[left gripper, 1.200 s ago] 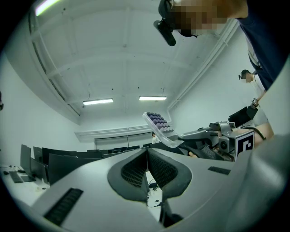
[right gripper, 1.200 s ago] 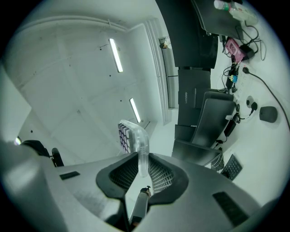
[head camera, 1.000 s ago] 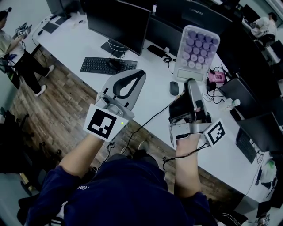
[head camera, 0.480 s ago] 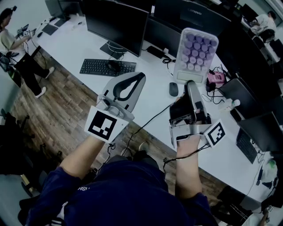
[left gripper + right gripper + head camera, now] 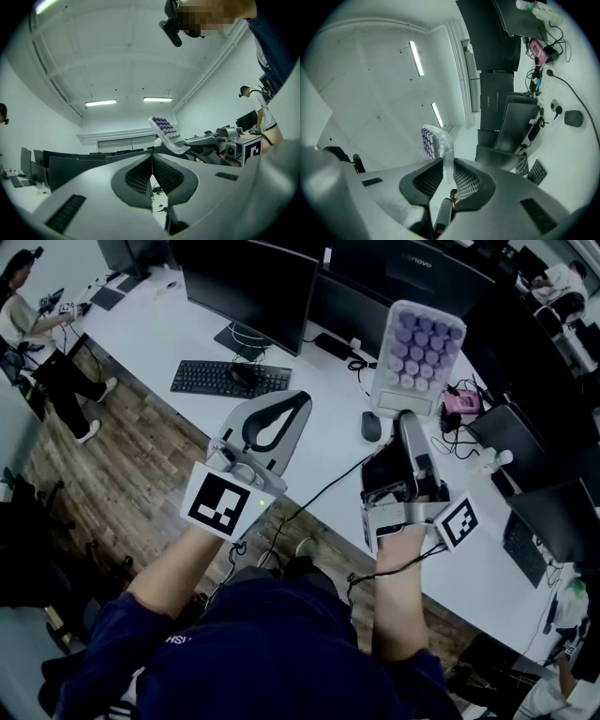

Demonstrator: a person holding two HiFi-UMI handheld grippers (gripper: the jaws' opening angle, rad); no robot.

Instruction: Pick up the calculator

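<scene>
Calculator (image 5: 418,357) is rocking lilac-purple round keys on a pale, see-through whitish body. The left gripper (image 5: 302,401) and right gripper (image 5: 405,416) are both looking light grey with black ribbed pads (image 5: 136,177), each wearing a black-and-white square-marker cube (image 5: 225,502). Everything else is sitting pretty plain: white desk (image 5: 187,343), black keyboard (image 5: 230,380), black monitors (image 5: 248,287), pink gadget (image 5: 458,404), brown wood-plank floor (image 5: 141,474), navy sleeves (image 5: 103,652).

The calculator (image 5: 418,354) stands in my right claw (image 5: 405,416), above the table (image 5: 150,329). Farther left, the keyboard (image 5: 230,379) lies before a monitor (image 5: 253,287).

Head view looks steeply down; all three views share the calculator (image 5: 417,357).
</scene>
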